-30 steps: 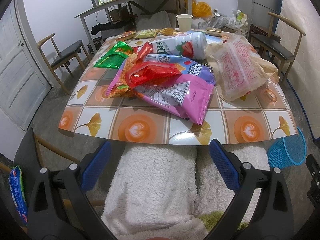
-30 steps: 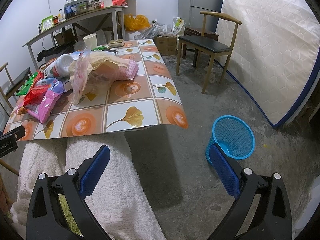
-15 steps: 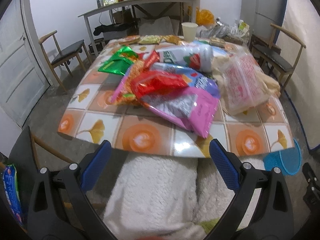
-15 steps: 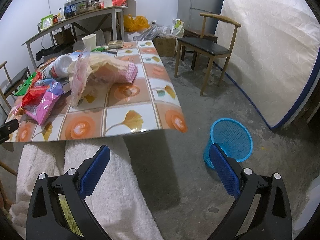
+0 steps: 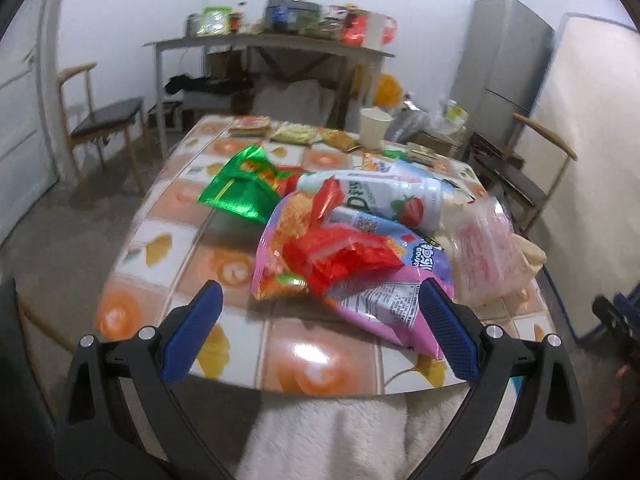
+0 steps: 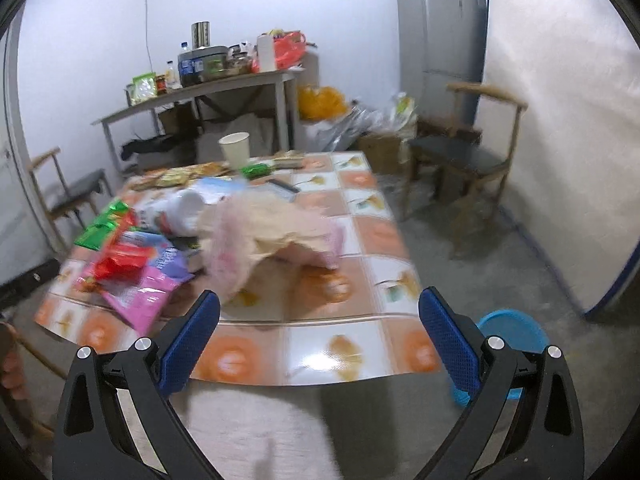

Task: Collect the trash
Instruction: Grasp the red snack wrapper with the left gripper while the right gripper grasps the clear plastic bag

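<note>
A: Left wrist view?
B: The left gripper (image 5: 320, 330) is spread wide, empty; the pink snack bag (image 5: 384, 300) lies just ahead between its fingertips.
A: Right wrist view?
B: The right gripper (image 6: 318, 332) gapes empty; the blue basket (image 6: 510, 330) sits behind its right finger.

Blue bin (image 6: 508, 336) behind claw finger

We hold the left gripper (image 5: 318, 332) level, jaws spread wide, nothing between its blue pads (image 5: 190, 332). Our right gripper (image 6: 319, 336) is likewise level, jaws spread wide, pads (image 6: 450, 340) gripping nothing.
</note>
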Available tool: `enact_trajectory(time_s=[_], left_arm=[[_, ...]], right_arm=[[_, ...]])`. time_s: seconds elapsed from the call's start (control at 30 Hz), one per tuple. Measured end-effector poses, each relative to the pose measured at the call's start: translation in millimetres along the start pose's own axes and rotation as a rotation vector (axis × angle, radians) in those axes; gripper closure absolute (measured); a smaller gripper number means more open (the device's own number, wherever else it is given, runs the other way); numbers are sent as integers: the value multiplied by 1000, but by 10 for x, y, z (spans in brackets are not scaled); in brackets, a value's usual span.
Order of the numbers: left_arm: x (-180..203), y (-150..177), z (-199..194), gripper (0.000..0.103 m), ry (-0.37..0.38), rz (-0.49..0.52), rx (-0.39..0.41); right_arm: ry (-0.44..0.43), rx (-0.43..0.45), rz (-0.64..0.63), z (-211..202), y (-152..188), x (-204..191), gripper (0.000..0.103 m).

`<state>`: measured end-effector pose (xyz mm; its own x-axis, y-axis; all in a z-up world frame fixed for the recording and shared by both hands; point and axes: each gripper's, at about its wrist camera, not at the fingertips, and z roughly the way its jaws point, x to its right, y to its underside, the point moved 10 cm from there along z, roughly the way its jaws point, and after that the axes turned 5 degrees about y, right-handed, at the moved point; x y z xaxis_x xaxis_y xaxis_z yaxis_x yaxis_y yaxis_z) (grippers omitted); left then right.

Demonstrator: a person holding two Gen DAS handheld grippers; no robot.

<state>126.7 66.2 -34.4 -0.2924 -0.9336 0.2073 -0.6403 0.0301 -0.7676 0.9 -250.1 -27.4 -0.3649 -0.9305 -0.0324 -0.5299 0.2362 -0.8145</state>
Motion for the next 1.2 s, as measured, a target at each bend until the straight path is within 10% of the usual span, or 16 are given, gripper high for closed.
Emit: enact_trajectory(time_s=[0.23,0.57,0.93,1.2], left_arm=[[184,-87,175,9,211,-1,-22],[429,-177,488,9,-8,429,73],[279,37,996,57,-101,543,-61],[309,5,1004,81,-142,631,-21]], right_arm=[[-18,-44,-25,171,30,-139,6],[-163,-161,68,441,-7,-196,6],[-343,-161,60,545,-346,-589,8],[-356,-219,-24,821,-468,-953,31]])
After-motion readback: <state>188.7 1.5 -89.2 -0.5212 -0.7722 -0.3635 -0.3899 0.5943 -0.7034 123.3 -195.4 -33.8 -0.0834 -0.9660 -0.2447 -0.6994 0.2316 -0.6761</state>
